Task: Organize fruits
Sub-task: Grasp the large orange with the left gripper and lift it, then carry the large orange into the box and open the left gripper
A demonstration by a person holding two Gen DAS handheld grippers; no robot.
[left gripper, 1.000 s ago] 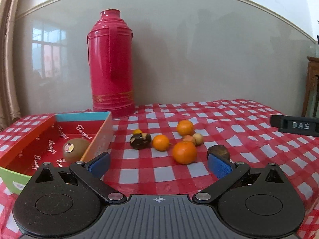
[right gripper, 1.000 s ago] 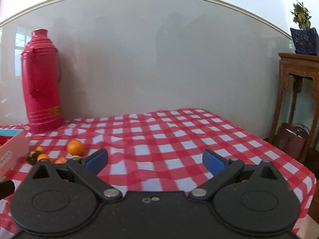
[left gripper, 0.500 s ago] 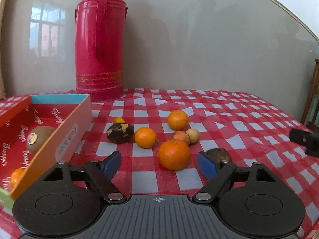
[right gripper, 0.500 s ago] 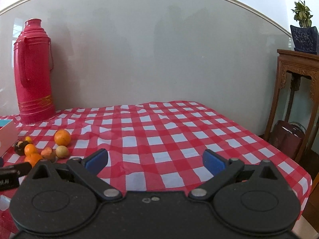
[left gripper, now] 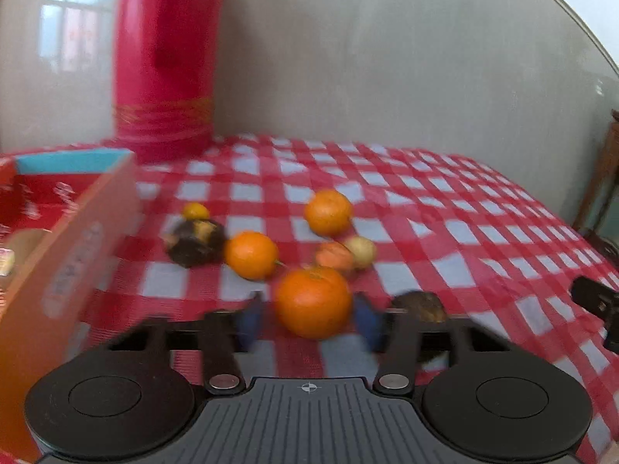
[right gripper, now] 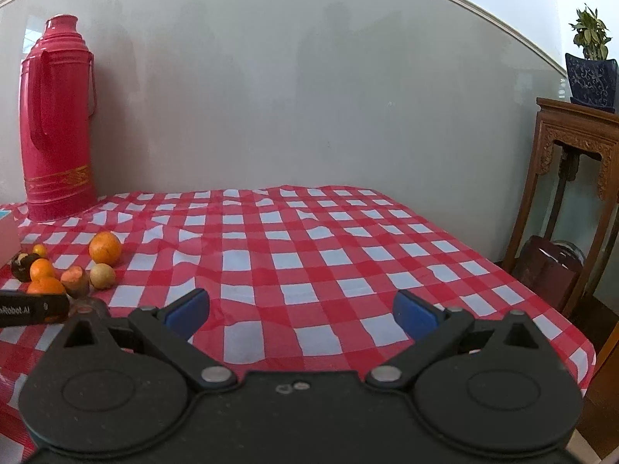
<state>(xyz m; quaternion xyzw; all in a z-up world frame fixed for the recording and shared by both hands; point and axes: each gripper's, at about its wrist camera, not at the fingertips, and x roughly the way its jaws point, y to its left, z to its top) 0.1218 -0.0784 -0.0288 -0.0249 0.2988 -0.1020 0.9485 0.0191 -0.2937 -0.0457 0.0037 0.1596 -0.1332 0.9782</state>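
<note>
Several loose fruits lie on the red checked cloth. The biggest orange sits between the blue pads of my left gripper, whose jaws are closing; a thin gap still shows beside the left pad. Behind it lie two more oranges, a dark fruit, a peach-coloured fruit and a pale one. A brown fruit lies just right of the gripper. My right gripper stands open over bare cloth, right of the fruits.
An orange-walled box with a kiwi inside stands at the left. A tall red thermos is at the back by the wall. A wooden stand with a potted plant is beyond the table's right edge.
My left gripper has moved forward and down to the fruit pile, and its jaws have narrowed from wide open to either side of the biggest orange. The right gripper has barely shifted.
</note>
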